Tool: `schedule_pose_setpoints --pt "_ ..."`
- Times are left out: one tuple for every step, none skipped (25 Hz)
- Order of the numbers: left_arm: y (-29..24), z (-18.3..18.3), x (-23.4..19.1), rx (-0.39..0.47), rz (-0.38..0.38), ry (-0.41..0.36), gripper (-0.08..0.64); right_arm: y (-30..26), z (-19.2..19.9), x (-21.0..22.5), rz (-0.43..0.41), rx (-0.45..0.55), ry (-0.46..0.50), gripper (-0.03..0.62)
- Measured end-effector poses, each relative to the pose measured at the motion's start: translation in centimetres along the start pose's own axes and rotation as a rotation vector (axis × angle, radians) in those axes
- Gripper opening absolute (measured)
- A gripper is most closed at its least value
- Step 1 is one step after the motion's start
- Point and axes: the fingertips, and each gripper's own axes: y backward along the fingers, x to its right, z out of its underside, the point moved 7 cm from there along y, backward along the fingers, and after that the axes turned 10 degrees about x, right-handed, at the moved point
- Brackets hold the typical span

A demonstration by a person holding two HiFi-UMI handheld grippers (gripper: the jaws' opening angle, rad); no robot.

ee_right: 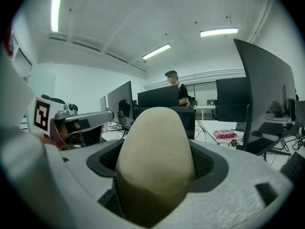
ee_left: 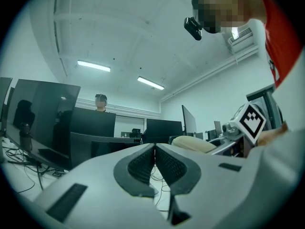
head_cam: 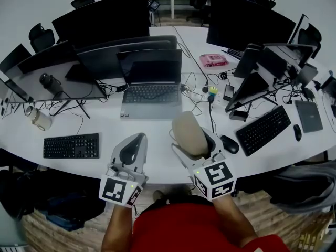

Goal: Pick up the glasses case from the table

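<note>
The beige oval glasses case [head_cam: 189,133] is held off the white table [head_cam: 157,140], clamped between the jaws of my right gripper [head_cam: 195,138]. In the right gripper view the glasses case [ee_right: 155,156] fills the gap between both dark pads and sticks out forward and upward. My left gripper [head_cam: 137,140] hovers beside it on the left, its jaws closed together with nothing between them. In the left gripper view the ribbed pads of the left gripper [ee_left: 155,162] meet, and the glasses case [ee_left: 193,144] shows to the right, next to the right gripper's marker cube [ee_left: 251,120].
A laptop [head_cam: 151,85] sits just beyond the grippers. A black keyboard [head_cam: 71,146] lies at the left, another keyboard [head_cam: 262,130] and a mouse [head_cam: 229,144] at the right. Monitors, cables and a pink box [head_cam: 214,60] crowd the back. A person [ee_right: 173,80] stands behind the far monitors.
</note>
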Motion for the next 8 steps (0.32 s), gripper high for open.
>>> schedule_pose_setpoints --pt "0.00 0.00 0.02 0.000 0.000 0.000 0.011 0.01 0.04 0.00 -0.001 0.000 -0.003 0.393" --pt "0.01 0.01 0.04 -0.001 -0.001 0.000 0.011 0.01 0.08 -0.01 -0.003 0.000 -0.005 0.393" --pt "0.02 0.02 0.04 -0.002 -0.002 0.000 0.011 0.01 0.12 -0.01 -0.004 -0.001 -0.007 0.393" --pt "0.04 0.03 0.04 -0.002 -0.002 0.000 0.011 0.00 0.16 -0.02 -0.004 -0.002 -0.008 0.393" --pt "0.04 0.03 0.04 -0.002 -0.002 0.000 0.011 -0.03 0.18 -0.03 -0.005 -0.003 -0.009 0.393" --pt "0.04 0.03 0.04 -0.001 -0.002 0.000 0.011 -0.05 0.19 -0.03 -0.006 -0.004 -0.010 0.393" --pt "0.03 0.04 0.05 0.000 -0.002 0.000 0.011 -0.08 0.20 -0.02 -0.006 -0.004 -0.011 0.393" --pt "0.02 0.04 0.06 0.001 -0.002 0.000 0.011 -0.11 0.20 -0.01 -0.007 -0.004 -0.012 0.393"
